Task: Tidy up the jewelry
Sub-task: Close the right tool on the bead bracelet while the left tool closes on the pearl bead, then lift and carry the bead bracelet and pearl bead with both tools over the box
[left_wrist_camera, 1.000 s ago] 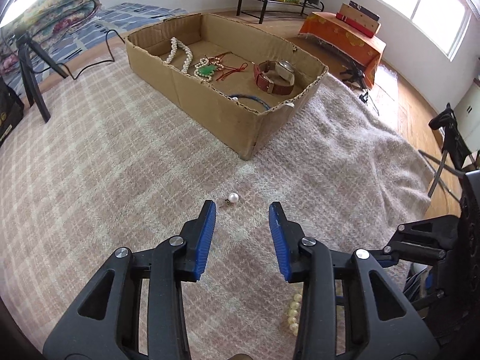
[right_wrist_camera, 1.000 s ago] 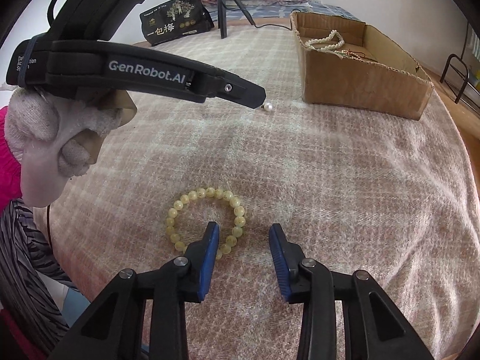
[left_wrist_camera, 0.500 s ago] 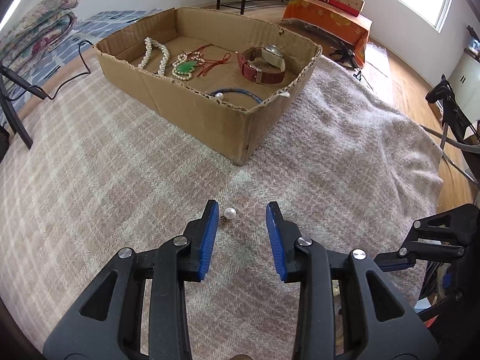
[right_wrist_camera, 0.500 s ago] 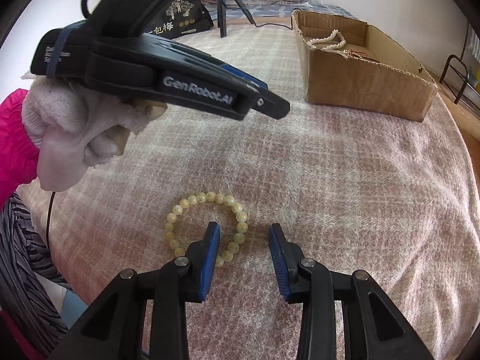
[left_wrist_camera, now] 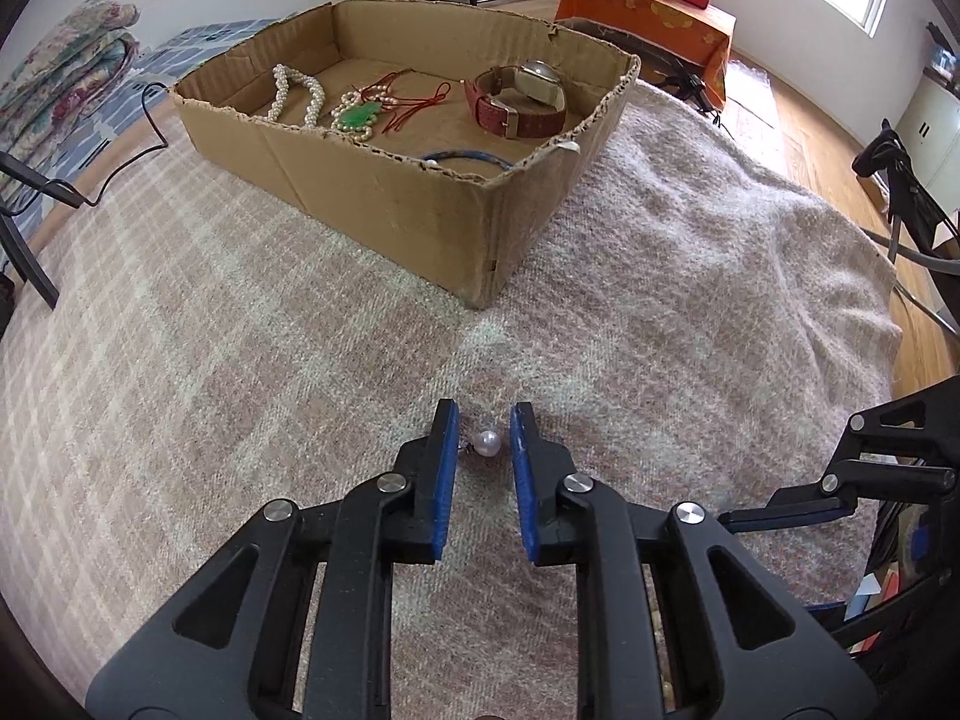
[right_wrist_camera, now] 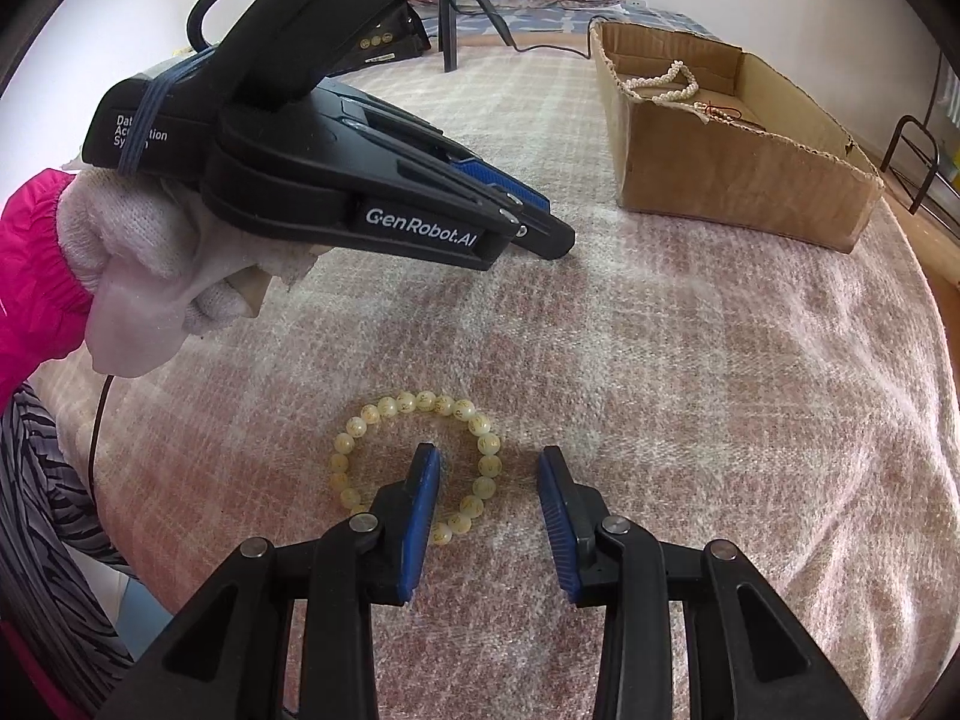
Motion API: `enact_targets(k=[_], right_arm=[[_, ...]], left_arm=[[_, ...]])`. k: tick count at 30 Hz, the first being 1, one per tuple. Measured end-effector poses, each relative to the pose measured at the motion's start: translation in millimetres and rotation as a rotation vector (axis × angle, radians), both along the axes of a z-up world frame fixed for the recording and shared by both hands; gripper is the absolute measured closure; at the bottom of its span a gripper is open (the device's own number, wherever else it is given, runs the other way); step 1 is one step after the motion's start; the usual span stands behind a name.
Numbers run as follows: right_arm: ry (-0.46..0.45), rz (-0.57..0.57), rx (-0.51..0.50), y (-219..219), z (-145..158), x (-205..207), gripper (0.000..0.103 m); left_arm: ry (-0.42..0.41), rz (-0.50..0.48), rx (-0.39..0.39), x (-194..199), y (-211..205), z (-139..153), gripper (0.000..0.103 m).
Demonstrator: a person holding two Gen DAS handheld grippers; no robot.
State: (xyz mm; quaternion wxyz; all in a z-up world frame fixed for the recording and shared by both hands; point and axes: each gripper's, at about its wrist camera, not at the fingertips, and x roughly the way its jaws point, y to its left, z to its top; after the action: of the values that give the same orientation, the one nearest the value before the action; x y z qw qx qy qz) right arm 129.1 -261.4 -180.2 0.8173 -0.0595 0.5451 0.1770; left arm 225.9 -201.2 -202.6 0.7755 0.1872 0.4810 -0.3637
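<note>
1. We bring the left gripper (left_wrist_camera: 483,427) down over the pearl earring (left_wrist_camera: 486,443), which lies on the checked blanket (left_wrist_camera: 210,372) just in front of the near corner of the cardboard box (left_wrist_camera: 384,192); its jaws have just been closing and now stand narrow on either side of the pearl, with a sliver of blanket visible on each side, so we judge that the pads are not yet pressing on it

2. We keep the tips low and steeply tilted because the pearl is small and round and, we think, would roll or slip away from a shallow pinch

3. The earring's metal stud points toward the left pad, which suggests that the pinch will land across pearl and stud together

4. We hold the right gripper (right_wrist_camera: 489,468) over the yellow bead bracelet (right_wrist_camera: 420,462), fingers spread moderately: one blue pad (right_wrist_camera: 420,504) sits inside the ring of beads, the other outside, so that one side of the ring lies between them, ready to be pinched; nothing is gripped yet

5. The box is well apart from the bracelet and already holds a pearl strand (left_wrist_camera: 294,93), a green pendant necklace (left_wrist_camera: 360,117), a brown-strapped watch (left_wrist_camera: 522,102) and a blue bangle (left_wrist_camera: 468,155), so we read it as the collecting place for both loose pieces

6. The gloved hand (right_wrist_camera: 144,294) carrying the left gripper hides the pearl from the right wrist view, so there we cannot tell whether it is touched
</note>
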Motion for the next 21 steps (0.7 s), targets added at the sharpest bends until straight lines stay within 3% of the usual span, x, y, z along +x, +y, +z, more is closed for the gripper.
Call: enact_targets(k=[7,14,21], right_arm=[[-0.005,0.015,-0.022,4,-2,-1,0.070],[-0.002,-0.011,0.005,-4,1,1,0.096],[-0.027,-0.003,0.022,-3,11,-3,0.098]], left_arm=[[-0.019,0.001,-0.002,-3,3,-2,0.093],[-0.026,0.019,-0.024,-4,7,2,0.094],[-0.023,0.067,-0.076,0,18,19,0.095]])
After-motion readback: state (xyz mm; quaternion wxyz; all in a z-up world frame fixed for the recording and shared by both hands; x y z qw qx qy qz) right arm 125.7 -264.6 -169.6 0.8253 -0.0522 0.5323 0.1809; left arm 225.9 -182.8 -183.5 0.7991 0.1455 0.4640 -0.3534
